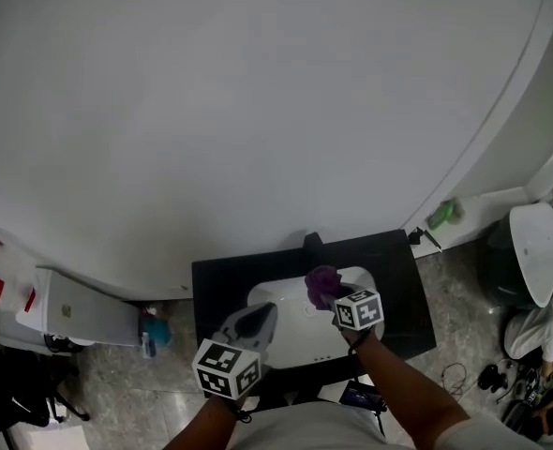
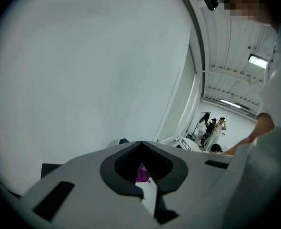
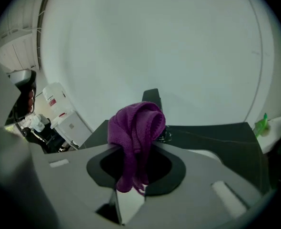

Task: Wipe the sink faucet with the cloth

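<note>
white wall (image 1: 258, 111) filled most of the head view. below it was a black counter (image 1: 403, 289) with a white sink (image 1: 300, 340) set in. left gripper (image 1: 262, 315) hovered over the sink's left side, jaws together with nothing between them; only a bit of purple showed through their gap. right gripper (image 1: 337, 298) was over the sink's back half, clamped on the purple cloth (image 1: 323, 284), which bunched above the jaws with a short tail hanging under. the dark post at the back edge read as the faucet (image 1: 311, 243), just beyond the cloth. contact could not be told from any view. risks, as judgement: the cloth was pinched as a wad, so the hard jaw tips might have hit the faucet before the fabric did and scraped it. the grip looked to be on a fold only, so a drag across the post could have pulled the cloth free into the sink. the loose tail could have snagged on the shiny fitting beside the faucet base. the idle left gripper sat near enough to get bumped on a wide sweep. a small green bottle (image 1: 442, 214) stood well apart on a ledge to the right, no likely trouble.
</note>
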The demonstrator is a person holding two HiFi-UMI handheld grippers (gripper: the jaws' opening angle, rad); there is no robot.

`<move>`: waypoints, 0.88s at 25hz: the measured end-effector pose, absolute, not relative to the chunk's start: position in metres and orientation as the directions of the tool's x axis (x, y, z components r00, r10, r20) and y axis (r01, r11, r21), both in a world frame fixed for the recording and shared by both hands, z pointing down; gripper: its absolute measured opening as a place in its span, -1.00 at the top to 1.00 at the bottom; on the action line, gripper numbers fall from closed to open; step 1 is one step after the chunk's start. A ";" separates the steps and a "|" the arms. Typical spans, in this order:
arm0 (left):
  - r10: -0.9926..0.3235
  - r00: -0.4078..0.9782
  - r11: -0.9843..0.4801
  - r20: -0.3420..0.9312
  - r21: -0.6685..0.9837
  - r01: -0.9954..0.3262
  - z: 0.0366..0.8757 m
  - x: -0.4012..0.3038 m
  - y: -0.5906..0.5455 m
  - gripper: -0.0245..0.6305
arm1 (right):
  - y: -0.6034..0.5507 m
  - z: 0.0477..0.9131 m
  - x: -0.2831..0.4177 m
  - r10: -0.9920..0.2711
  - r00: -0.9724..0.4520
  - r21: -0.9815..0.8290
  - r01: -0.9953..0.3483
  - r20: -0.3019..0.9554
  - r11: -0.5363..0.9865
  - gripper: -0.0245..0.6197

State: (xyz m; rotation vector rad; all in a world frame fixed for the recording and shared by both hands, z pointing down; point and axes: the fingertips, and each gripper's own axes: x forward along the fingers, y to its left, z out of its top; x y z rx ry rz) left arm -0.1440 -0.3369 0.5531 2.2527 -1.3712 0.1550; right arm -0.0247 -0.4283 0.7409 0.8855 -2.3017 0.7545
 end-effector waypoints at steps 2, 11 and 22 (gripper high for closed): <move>-0.795 0.498 -0.383 0.346 0.349 -0.855 0.553 -0.141 -0.338 0.90 | -0.439 0.745 -0.023 -0.444 -0.611 -0.277 -0.741 0.655 0.612 0.66; -0.782 0.510 -0.400 0.358 0.340 -0.851 0.553 -0.124 -0.342 0.90 | -0.451 0.763 -0.028 -0.482 -0.580 -0.193 -0.747 0.657 0.637 0.66; -0.799 0.503 -0.396 0.330 0.340 -0.853 0.544 -0.123 -0.346 0.90 | -0.506 0.678 -0.046 -0.510 -0.644 -0.173 -0.701 0.570 0.692 0.66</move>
